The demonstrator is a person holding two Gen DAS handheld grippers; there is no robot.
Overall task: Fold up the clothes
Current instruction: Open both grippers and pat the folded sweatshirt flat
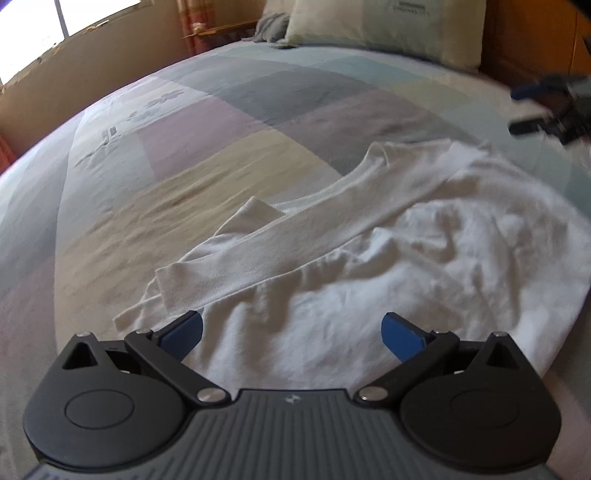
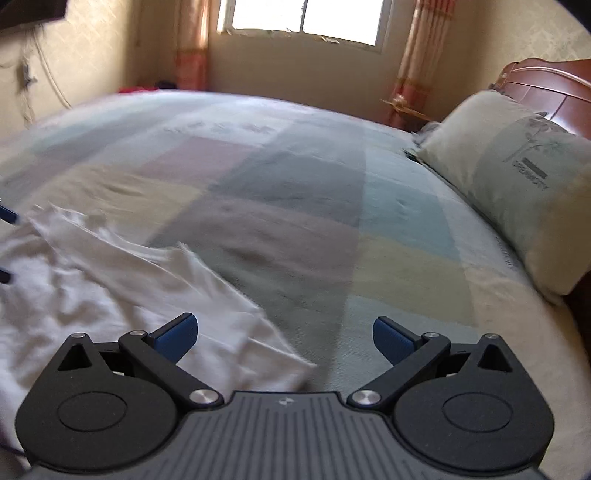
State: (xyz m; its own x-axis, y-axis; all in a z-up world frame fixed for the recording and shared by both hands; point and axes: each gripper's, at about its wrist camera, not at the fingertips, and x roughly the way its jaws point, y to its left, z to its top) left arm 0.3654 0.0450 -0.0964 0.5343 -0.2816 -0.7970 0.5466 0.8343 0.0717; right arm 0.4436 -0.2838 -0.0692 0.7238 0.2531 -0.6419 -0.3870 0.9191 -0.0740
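Observation:
A white long-sleeved garment (image 1: 369,266) lies rumpled on the bed, one sleeve (image 1: 258,251) folded across its body. My left gripper (image 1: 291,332) hovers open just above the garment's near edge, with nothing between its blue pads. The right gripper (image 1: 546,110) shows blurred at the far right of the left wrist view, beyond the garment. In the right wrist view the same garment (image 2: 110,288) fills the lower left, and my right gripper (image 2: 284,336) stands open over its corner and the bedspread, holding nothing.
The bed carries a pastel patchwork bedspread (image 1: 221,129) (image 2: 295,203). A pale pillow (image 2: 517,184) (image 1: 388,29) leans on a wooden headboard (image 2: 546,92). A window (image 2: 303,18) with curtains lies beyond the far side, and a small table (image 2: 406,107) stands by the bed.

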